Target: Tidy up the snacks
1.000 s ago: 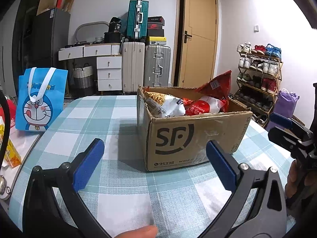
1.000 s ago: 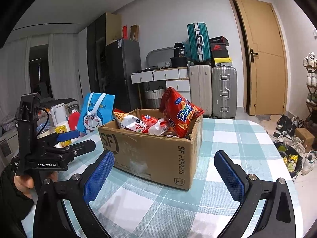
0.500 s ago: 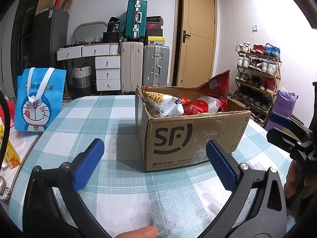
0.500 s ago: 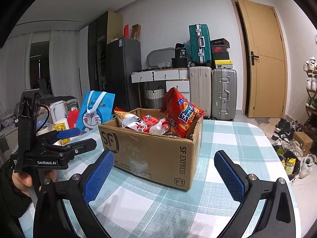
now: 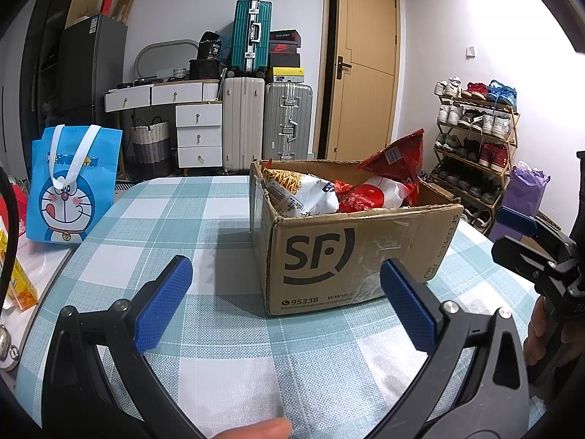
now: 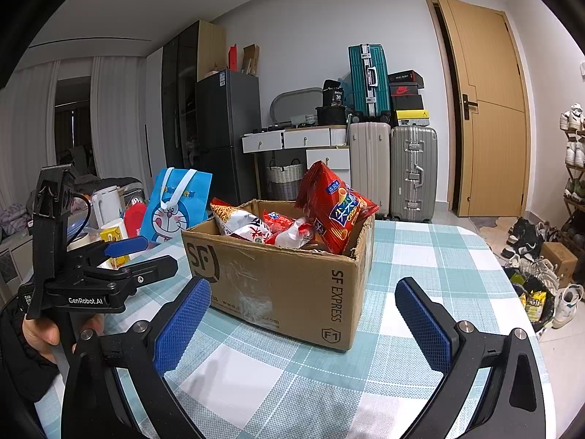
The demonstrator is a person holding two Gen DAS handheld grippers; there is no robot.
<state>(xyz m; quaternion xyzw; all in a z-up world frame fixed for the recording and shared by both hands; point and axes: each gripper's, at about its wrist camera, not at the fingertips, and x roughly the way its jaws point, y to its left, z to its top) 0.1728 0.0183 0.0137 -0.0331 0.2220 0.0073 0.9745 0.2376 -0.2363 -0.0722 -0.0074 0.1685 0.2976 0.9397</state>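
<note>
A brown SF Express cardboard box stands on the checked tablecloth and holds several snack bags. A white noodle-snack bag lies at its left. A red and white bag lies in the middle. A red chip bag stands upright at the far corner. My left gripper is open and empty, just short of the box front. My right gripper is open and empty, near the box's right corner.
A blue Doraemon tote bag stands at the table's left edge, beside a yellow carton, a kettle and cups. Suitcases, drawers and a door stand behind. A shoe rack is at the right.
Both views have shifted slightly; the box sits a little lower and nearer the left gripper. Both grippers stay open and empty.
</note>
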